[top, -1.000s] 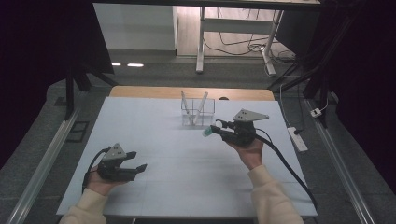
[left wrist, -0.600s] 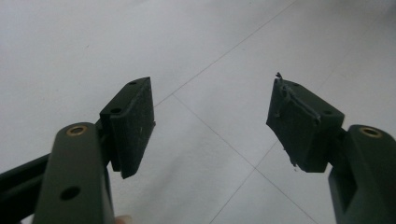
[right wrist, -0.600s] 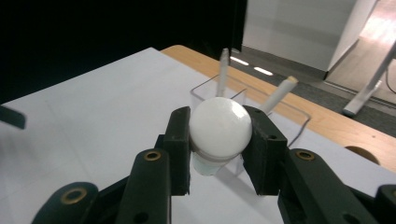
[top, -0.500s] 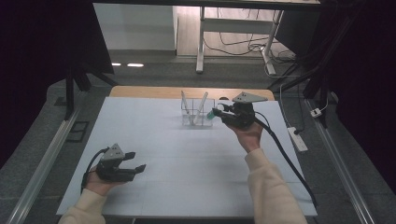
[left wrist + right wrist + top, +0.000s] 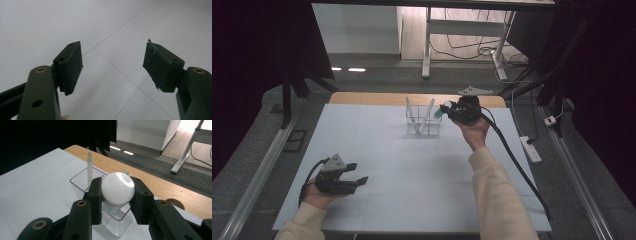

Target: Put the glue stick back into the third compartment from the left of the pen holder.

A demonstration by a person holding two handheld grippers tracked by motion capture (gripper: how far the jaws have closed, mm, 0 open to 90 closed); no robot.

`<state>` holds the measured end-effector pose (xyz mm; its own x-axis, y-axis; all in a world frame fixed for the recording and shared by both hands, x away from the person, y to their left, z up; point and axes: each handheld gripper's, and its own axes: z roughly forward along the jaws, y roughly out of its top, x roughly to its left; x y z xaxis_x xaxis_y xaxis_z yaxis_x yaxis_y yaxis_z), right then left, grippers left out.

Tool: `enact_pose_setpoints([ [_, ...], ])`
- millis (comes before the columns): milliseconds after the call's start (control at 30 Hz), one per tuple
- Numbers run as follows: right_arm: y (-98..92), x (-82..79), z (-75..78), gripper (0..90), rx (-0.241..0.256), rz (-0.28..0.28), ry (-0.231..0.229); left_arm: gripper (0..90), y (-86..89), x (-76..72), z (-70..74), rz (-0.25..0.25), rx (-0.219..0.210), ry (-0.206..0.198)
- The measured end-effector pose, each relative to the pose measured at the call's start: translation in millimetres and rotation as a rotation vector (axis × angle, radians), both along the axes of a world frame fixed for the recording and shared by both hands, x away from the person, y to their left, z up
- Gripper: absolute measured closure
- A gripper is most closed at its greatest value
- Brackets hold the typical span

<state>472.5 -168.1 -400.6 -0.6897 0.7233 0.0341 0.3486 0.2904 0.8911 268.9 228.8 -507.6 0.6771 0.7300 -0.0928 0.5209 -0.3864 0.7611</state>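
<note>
- Right gripper clamped on a white-capped, teal-bodied tube; jaws pinch it just under the round cap.
- Tube hangs over the right side of the clear holder, near the table's far edge; a pen already leans inside.
- Left gripper idle near the front left corner, jaws wide, nothing between.
- Judgement: a drop-in. Best to centre the tube over a free compartment, tip it upright, lower it clear of the pen, then loosen slowly so the light holder doesn't shift.
</note>
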Motion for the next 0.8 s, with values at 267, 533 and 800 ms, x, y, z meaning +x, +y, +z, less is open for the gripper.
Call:
enact_pose_setpoints([
  [267, 8.1, 14.8, -3.0, 64.7, -0.029, -0.015, 0.009, 31.7, 0.2, 0.0, 0.0, -0.001, -0.002, 0.0],
  [533, 13.4, 25.6, -16.2, 64.1, -0.057, -0.021, 0.041, 31.6, -0.4, 0.2, -0.8, -0.002, 0.002, 0.001],
  [800, 17.3, 15.2, -22.0, 51.5, -0.089, 0.008, 0.009, 31.6, -0.5, 0.6, -2.0, 0.002, 0.008, 0.004],
])
